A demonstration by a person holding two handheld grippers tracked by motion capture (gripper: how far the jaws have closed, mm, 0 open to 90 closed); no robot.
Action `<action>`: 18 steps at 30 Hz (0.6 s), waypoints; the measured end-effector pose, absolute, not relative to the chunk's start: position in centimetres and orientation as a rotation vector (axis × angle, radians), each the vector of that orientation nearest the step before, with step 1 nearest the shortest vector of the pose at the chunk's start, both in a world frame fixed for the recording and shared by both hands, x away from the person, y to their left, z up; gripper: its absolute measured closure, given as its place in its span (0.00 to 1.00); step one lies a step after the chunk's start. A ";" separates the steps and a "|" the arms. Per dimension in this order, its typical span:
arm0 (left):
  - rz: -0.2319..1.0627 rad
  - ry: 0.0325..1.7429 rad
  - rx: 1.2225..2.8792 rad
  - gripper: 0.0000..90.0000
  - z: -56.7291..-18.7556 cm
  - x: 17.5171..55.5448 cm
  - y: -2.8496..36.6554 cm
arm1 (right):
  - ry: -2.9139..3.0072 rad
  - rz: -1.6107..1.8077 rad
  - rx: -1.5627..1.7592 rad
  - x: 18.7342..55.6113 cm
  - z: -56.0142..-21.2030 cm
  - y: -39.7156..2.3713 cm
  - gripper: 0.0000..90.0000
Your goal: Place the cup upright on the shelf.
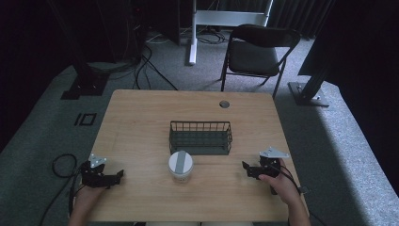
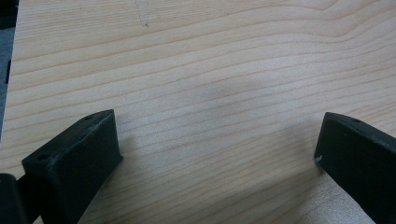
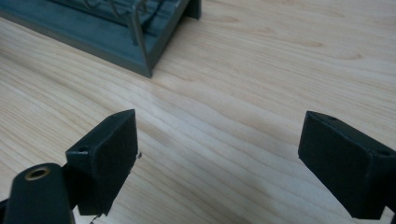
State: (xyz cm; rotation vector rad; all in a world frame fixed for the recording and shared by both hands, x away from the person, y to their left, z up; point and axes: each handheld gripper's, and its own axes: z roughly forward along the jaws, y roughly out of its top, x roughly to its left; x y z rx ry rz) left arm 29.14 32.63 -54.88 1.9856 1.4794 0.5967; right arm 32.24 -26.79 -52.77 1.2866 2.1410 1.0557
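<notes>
The cup (image 1: 180, 165) stands upright near the front middle of the bench (image 1: 141, 117), its lid on, just in front of the wire basket (image 1: 201, 137) and seemingly apart from it. Neither gripper touches it. The left gripper (image 1: 120, 174) rests low at the front left, well apart from the cup, fingers (image 2: 74, 163) spread wide over bare wood. The right gripper (image 1: 245, 168) sits at the front right (a corner of the basket (image 3: 140, 42) lies ahead of it), fingers (image 3: 107, 154) likewise released and empty. This looks like the opening step: nothing grasped, both hands waiting. A likely next move is to bring one gripper across to the cup, fingers level on either side of its wall, then close gently, since a light cup tips easily.
</notes>
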 end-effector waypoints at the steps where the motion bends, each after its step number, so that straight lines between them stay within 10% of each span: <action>1: 0.597 1.479 1.986 0.00 -54.9 29.1 32.6 | 2.143 1.061 1.288 32.3 -52.7 -26.7 0.13; 18: 0.597 1.479 1.986 0.00 -54.9 29.1 32.6 | 2.183 1.130 1.207 32.4 -51.8 -24.4 0.13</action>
